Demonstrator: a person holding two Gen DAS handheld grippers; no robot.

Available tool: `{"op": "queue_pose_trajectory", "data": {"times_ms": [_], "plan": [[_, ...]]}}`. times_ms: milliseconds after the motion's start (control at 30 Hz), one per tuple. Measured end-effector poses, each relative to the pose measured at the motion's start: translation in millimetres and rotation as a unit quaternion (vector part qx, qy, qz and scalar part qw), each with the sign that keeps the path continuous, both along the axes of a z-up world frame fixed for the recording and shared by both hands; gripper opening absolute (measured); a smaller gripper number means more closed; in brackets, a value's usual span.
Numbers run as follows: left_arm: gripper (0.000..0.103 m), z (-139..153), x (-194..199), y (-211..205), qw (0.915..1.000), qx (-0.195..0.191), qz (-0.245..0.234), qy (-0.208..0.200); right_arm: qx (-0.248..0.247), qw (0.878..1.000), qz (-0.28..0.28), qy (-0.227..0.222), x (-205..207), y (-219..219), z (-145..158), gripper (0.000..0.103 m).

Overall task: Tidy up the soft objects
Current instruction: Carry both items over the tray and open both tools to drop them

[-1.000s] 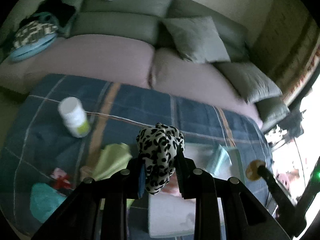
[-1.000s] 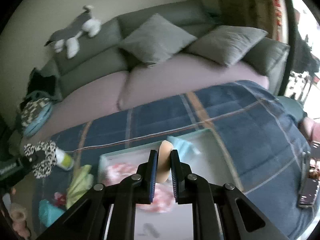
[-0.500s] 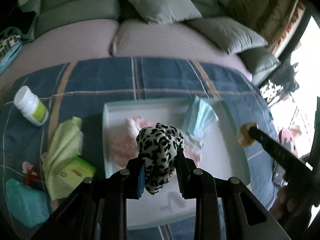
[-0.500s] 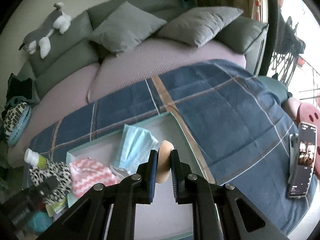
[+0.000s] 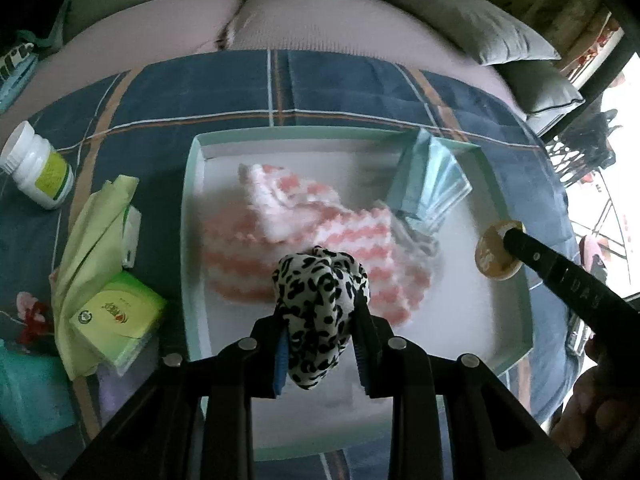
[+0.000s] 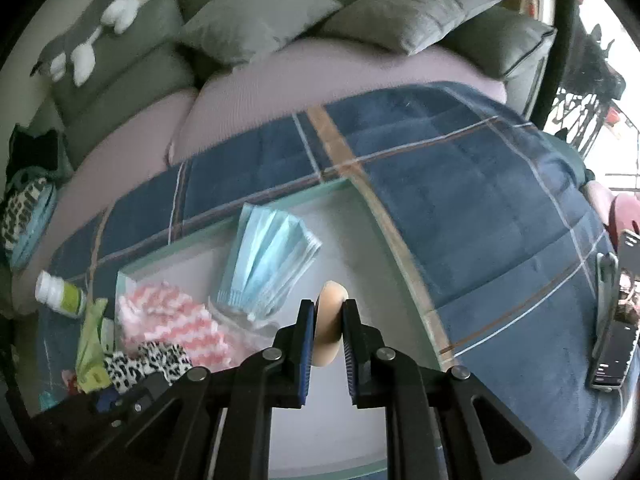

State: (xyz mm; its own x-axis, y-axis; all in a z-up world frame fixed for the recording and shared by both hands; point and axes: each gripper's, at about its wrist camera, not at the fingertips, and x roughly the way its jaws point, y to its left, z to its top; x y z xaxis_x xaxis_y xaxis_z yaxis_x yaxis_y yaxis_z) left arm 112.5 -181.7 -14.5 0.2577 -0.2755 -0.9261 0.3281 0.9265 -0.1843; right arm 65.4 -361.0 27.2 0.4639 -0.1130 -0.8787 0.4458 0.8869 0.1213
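My left gripper (image 5: pixel 320 316) is shut on a leopard-print scrunchie (image 5: pixel 318 300) and holds it above the white tray (image 5: pixel 192 240) with a mint rim. In the tray lie a pink-and-white striped cloth (image 5: pixel 304 236) and a blue face mask (image 5: pixel 430 184). My right gripper (image 6: pixel 328 326) is shut on a round beige sponge puff (image 6: pixel 329 320) above the tray's right part (image 6: pixel 360 216); it shows in the left wrist view (image 5: pixel 498 250). The scrunchie shows in the right wrist view (image 6: pixel 148 362), beside the cloth (image 6: pixel 172 320) and mask (image 6: pixel 268 256).
Left of the tray lie a white pill bottle (image 5: pixel 38 172), a yellow-green cloth (image 5: pixel 96 236), a green tissue pack (image 5: pixel 116 320) and a teal pack (image 5: pixel 28 392) on the blue plaid blanket (image 5: pixel 340 84). A phone (image 6: pixel 612 352) lies at the right. A sofa with grey cushions (image 6: pixel 404 12) stands behind.
Both grippers have moved forward and down over the tray, still holding the scrunchie and the puff. The tray now looms larger in both views.
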Motion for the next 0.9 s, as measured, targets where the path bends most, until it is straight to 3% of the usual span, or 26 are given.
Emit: {"op": "queue_pose_trajectory", "data": {"times_ms": [67, 400, 800, 900], "plan": [[0.029, -4, 1, 1, 1.0, 0.003, 0.002, 0.006, 0.003, 1.0, 0.007, 0.01, 3, 3, -5, 0.015], [0.064, -1, -3, 3, 0.9998, 0.02, 0.006, -0.002, -0.005, 1.0, 0.005, 0.025, 4, 4, -6, 0.018], [0.074, 32, 5, 27, 0.9985, 0.003, 0.034, -0.043, -0.028, 0.999, 0.012, 0.032, 7, 16, 0, 0.024], [0.082, 42, 10, 43, 0.9966, 0.002, 0.058, -0.059, -0.034, 0.999, 0.016, 0.033, 8, 19, 1, 0.034]]}}
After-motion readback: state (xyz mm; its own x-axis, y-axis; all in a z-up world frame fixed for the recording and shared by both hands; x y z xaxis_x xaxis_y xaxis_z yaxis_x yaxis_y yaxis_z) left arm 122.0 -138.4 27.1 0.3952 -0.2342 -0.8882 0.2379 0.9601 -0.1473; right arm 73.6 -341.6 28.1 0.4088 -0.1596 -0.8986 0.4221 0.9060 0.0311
